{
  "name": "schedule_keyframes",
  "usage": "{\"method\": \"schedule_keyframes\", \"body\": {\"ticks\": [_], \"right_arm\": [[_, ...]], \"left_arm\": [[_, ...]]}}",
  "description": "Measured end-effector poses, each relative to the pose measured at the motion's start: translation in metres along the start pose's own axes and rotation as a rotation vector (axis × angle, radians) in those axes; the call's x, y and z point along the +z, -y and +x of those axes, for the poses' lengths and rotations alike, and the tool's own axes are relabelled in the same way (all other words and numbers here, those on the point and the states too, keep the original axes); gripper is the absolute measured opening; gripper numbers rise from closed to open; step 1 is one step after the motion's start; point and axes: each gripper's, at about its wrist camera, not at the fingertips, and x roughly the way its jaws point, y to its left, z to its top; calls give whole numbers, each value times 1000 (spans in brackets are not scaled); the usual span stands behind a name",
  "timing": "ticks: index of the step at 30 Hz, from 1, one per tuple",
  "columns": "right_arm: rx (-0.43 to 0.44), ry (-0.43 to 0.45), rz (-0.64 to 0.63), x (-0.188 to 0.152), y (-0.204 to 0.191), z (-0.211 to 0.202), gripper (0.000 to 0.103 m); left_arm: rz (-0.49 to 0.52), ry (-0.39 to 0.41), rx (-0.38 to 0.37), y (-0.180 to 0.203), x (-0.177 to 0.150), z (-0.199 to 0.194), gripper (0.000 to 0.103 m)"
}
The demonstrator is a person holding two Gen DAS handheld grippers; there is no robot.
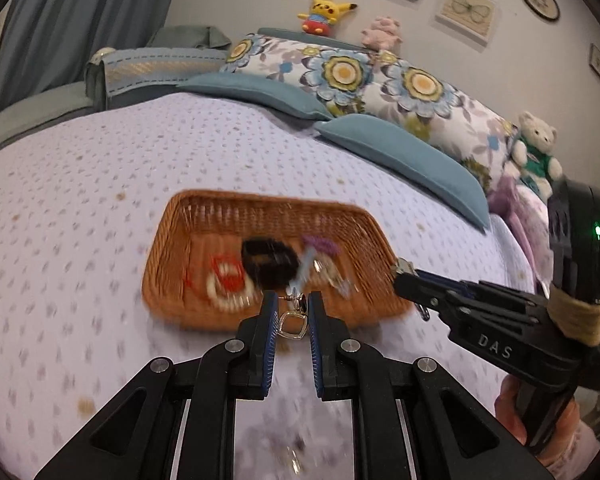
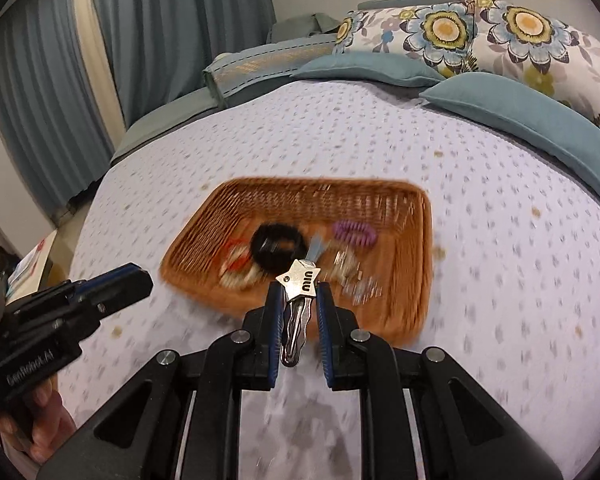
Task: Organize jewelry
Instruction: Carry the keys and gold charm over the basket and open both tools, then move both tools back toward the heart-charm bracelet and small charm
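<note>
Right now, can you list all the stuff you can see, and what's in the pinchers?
Basket: one, brown wicker, on the bed.
Hair ties: black, purple and red, blurred, inside the basket.
Earring: one, silver, in the left hand-held gripper.
Star hair clip: one, silver, in the right hand-held gripper.
Bedspread: one, pale lilac, dotted.
Pillows: floral and teal, at the bed's head.
Plush toys: yellow, pink, white, behind the pillows.
Hand: one, holding the left gripper's handle.

Left gripper point(image 1: 293, 312) was clamped on a silver earring point(image 1: 290, 322), poised at the near rim of the wicker basket point(image 1: 180, 216). Right gripper point(image 1: 404, 272) sat at the basket's right corner. Basket contents were motion-blurred: a black band point(image 1: 266, 260), something red point(image 1: 228, 276).
</note>
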Motion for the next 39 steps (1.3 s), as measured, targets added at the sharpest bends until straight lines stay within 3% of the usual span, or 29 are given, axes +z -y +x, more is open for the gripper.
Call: {"method": "schedule_keyframes", "body": {"ticks": [5, 15, 23, 26, 27, 29, 30, 31, 39], "right_arm": [[15, -46, 51, 19, 23, 50, 19], [11, -118, 65, 3, 39, 97, 19], [-31, -122, 22, -1, 30, 101, 20], [-22, -131, 18, -1, 28, 100, 29], [-24, -129, 10, -1, 27, 99, 31], [-35, -125, -5, -2, 24, 96, 42], [-36, -121, -8, -3, 22, 94, 42], [-33, -117, -7, -3, 21, 91, 42], [-14, -63, -7, 0, 17, 61, 42]], "left_arm": [[-37, -43, -6, -24, 22, 51, 15], [-62, -113, 0, -46, 5, 102, 15], [-58, -107, -16, -46, 6, 100, 15], [-73, -112, -35, -49, 7, 99, 17], [-73, -110, -35, -50, 7, 98, 20], [-84, -109, -32, -52, 8, 96, 35], [-90, -102, -37, -53, 8, 94, 46], [-93, -92, -39, -53, 8, 91, 49], [-73, -19, -60, -37, 15, 58, 49]]}}
